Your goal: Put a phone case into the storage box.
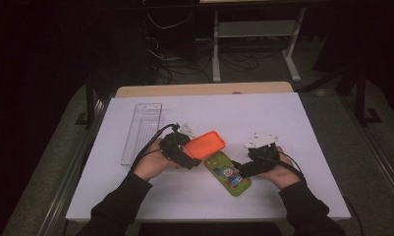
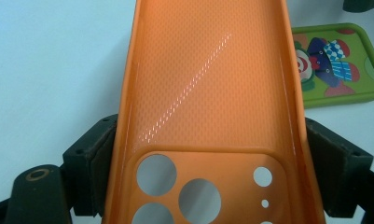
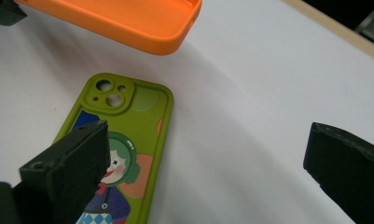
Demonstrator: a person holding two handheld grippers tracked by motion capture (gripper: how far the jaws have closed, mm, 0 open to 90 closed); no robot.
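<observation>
The orange case [image 2: 208, 107], bottom cut off, sits clamped in the left gripper [image 2: 208, 158]; right gripper [image 3: 203, 163] gapes wide.

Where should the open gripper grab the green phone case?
Probably across the green phone case's two long edges, coming straight down from above: it lies flat on the table, and the right gripper is open beside it. Avoid the camera end near the orange case.

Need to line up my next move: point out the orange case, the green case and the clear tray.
orange case [image 2: 208, 88], left gripper view, inner back.
green case [image 3: 142, 121], right gripper view, printed back.
clear tray [image 1: 142, 132], high view, ribbed floor.
</observation>
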